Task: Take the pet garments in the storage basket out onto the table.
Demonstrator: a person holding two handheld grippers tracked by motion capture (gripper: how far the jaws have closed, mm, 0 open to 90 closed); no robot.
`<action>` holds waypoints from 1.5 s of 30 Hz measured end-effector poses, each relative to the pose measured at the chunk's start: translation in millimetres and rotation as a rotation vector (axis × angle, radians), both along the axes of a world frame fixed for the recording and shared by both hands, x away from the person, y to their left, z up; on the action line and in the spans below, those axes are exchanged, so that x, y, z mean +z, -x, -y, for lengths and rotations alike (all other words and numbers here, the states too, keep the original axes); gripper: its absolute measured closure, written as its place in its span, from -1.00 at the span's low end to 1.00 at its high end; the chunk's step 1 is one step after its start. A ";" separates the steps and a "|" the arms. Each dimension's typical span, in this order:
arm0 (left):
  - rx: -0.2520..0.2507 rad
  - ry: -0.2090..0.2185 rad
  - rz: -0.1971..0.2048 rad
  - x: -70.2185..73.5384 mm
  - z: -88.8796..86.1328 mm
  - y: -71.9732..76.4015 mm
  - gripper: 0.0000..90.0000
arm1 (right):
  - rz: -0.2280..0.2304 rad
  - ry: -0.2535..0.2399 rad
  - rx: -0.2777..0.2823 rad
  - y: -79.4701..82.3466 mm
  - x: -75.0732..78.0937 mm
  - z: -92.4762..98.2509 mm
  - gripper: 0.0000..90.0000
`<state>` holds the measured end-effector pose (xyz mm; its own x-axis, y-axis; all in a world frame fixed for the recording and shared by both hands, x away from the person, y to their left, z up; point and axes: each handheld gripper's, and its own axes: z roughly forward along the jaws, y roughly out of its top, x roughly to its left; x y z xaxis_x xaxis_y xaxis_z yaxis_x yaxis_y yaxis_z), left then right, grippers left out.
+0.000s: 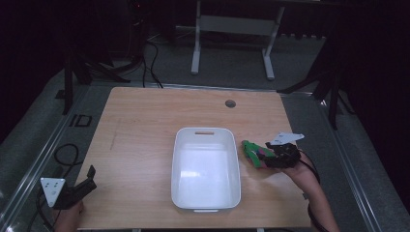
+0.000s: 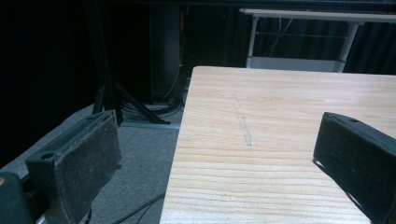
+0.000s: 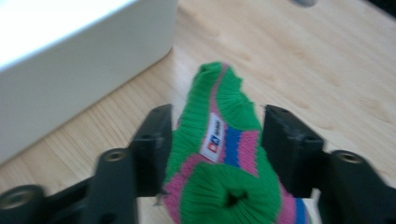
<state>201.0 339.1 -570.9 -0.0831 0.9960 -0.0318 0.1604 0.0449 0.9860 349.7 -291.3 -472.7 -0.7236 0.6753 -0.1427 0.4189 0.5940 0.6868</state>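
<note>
Overhead, a white tub (image 1: 206,169) sits mid-table (image 1: 145,125). The right gripper (image 1: 263,155) lies just beside the tub's right wall, clamped on a green, pink and blue knit sock (image 1: 255,153). The left gripper (image 1: 87,181) hangs at the table's near-left corner. Next, the left gripper view shows its jaws spread wide apart over the table edge (image 2: 187,154), holding nothing. Lastly, the right gripper view shows both jaws pressing the sock (image 3: 224,154) from either side, the tub (image 3: 70,70) close by.
</note>
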 end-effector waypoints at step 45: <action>-0.006 -0.006 0.010 -0.2 3.3 1.9 -0.97 | 0.282 -0.316 -0.590 102.9 -82.3 116.1 -0.77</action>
